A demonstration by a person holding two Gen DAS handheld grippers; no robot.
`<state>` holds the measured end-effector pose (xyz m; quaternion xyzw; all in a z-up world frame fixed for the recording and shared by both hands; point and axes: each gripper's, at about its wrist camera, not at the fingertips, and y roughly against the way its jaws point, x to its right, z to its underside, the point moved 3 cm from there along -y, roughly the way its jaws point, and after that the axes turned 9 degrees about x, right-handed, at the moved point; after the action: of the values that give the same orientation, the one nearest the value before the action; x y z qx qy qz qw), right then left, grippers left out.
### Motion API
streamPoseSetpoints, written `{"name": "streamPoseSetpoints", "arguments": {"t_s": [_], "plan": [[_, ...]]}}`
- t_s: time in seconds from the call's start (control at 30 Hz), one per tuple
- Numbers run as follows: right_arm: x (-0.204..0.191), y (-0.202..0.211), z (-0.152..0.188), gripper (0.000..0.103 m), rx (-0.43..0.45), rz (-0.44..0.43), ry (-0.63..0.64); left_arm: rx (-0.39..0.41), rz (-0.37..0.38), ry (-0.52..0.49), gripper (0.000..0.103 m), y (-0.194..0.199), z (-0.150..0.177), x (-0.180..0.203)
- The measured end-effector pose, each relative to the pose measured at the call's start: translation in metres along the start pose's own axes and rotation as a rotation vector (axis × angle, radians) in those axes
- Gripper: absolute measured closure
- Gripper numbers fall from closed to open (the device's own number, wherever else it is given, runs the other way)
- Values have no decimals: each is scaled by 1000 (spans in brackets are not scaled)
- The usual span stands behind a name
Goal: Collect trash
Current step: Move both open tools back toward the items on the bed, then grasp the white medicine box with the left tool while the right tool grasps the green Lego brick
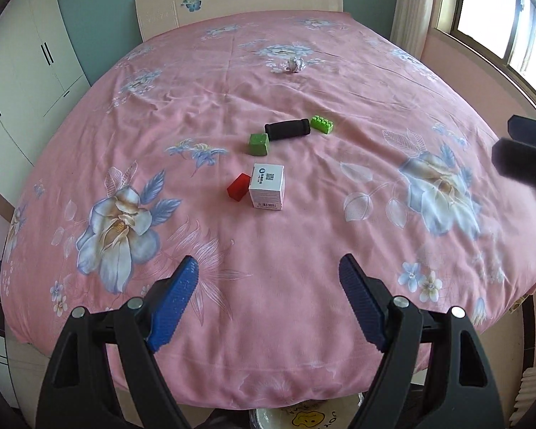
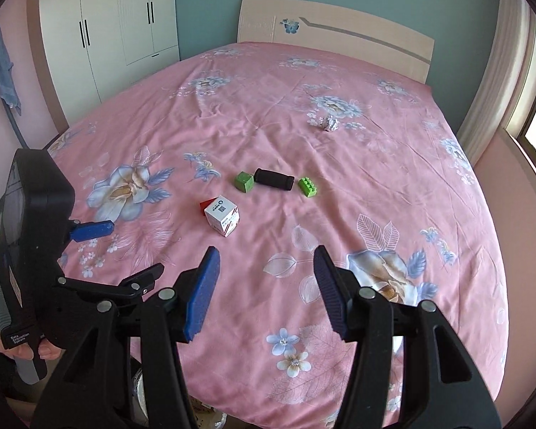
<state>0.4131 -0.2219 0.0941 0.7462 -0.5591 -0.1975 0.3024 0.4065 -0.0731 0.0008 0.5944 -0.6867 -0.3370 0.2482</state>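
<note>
The left gripper [image 1: 268,286] hangs above the near edge of the bed [image 1: 339,221] with its jaws spread wide and nothing between them; its blue pads [image 1: 177,304] touch no object. The right gripper [image 2: 266,286] is likewise wide apart and empty, hovering over the near part of the pink flowered bedspread. In the right wrist view the left gripper shows at the left, held in a hand [image 2: 3,336] just off the near left edge of the bed.

The items lie in a loose cluster around the middle of the bed, well beyond both grippers. Nearest is a white box [image 1: 267,186] with a red block [image 1: 238,187] touching its left side. Farther back sit a green cube [image 1: 259,143], a black cylinder [image 1: 287,129] lying on its side just right of the cube, and a green toy brick [image 1: 321,124] at the cylinder's right end. Whether the cylinder touches its two neighbours is hard to tell. A crumpled foil ball [image 1: 294,64] lies alone far up the bed, toward the headboard [image 1: 239,3], well apart from the cluster.

The bedspread between the grippers and the white box is bare cloth with light wrinkles. Open fabric also stretches left and right of the cluster, out to the bed's edges. A wardrobe [image 2: 110,21] stands at the far left, and a window [image 1: 500,25] with a curtain is at the right. Below the near edge of the bed, a round container rim [image 1: 303,418] shows in the left wrist view.
</note>
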Motion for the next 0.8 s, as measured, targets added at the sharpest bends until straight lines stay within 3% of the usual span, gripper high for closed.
{"name": "streamPoseSetpoints", "arguments": {"t_s": [0.43, 0.67, 0.8], "plan": [[58, -151, -43, 48, -137, 58, 4, -71, -1, 54, 18, -107, -44, -12], [88, -257, -38, 48, -237, 29, -9, -121, 14, 76, 18, -166, -48, -16], [91, -310, -29, 48, -278, 38, 48, -132, 21, 66, 18, -186, -47, -13]]}}
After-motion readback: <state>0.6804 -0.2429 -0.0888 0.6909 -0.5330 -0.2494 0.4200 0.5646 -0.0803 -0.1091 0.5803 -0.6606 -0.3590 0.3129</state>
